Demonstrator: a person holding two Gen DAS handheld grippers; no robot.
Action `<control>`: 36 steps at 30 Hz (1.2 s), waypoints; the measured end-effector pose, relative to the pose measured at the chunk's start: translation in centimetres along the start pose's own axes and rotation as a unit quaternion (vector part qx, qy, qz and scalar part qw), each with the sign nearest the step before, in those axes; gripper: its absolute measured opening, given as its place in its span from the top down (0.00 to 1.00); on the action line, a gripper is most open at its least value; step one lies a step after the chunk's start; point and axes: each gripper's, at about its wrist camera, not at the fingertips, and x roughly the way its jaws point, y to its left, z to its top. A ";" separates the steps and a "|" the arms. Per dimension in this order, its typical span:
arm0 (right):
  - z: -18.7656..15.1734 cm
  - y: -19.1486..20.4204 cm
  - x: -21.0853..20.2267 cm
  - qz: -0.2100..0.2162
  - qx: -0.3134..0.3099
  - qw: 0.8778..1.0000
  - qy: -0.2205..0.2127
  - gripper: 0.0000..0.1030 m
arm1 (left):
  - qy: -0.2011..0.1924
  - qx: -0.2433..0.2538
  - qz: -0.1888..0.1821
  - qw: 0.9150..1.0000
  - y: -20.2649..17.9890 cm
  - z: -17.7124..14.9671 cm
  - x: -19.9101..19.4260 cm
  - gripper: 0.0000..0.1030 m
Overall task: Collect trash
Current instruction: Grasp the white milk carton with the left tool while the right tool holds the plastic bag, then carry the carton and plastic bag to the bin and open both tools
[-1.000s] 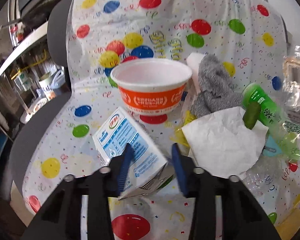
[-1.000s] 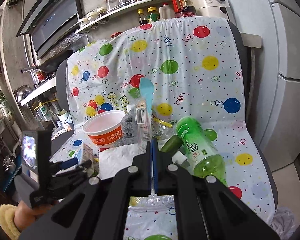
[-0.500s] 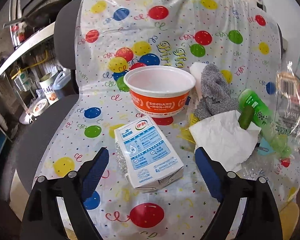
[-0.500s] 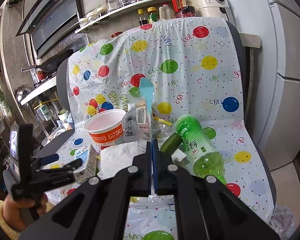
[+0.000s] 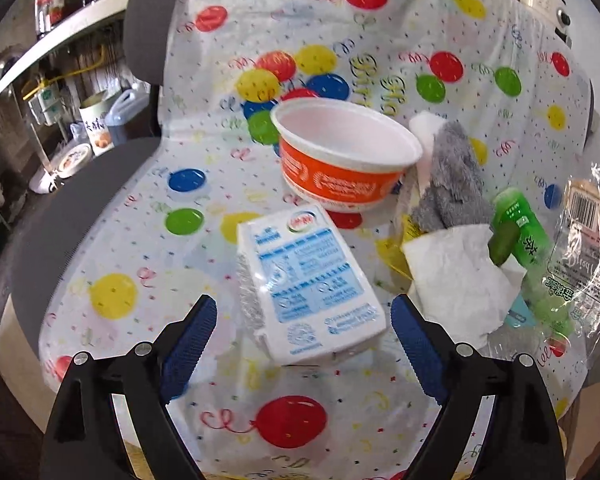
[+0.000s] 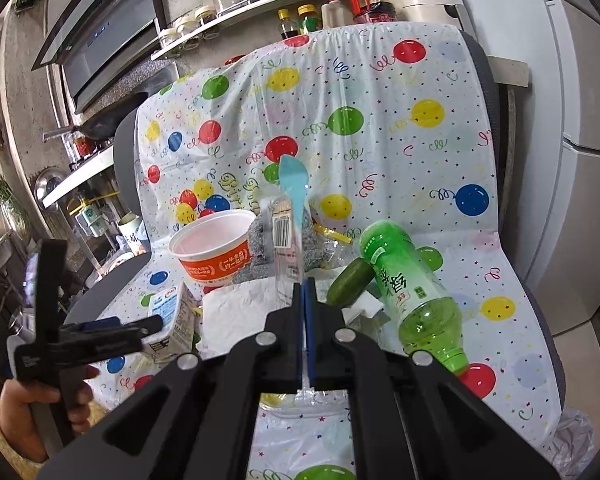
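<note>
While left gripper [image 5: 302, 336] jaws are standing spread, having just been opening, milk carton [image 5: 308, 284] is lying unpinched between them, just before orange bowl [image 5: 346, 162]. Right gripper [image 6: 303, 286] is pinching clear wrapper [image 6: 286, 240]. Risk: thin wrapper slipping out; carton tipping if nudged.

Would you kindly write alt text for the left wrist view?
The open left gripper frames a blue-and-white milk carton lying untouched on a balloon-print chair cover. Behind it stands an orange bowl; a white napkin and green bottle lie right.
</note>
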 end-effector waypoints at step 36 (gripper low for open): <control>1.8 -3.6 -7.9 -0.060 -0.009 0.997 -0.047 0.98 | -0.124 0.112 -0.100 0.981 -9.3 -4.1 -8.7 0.18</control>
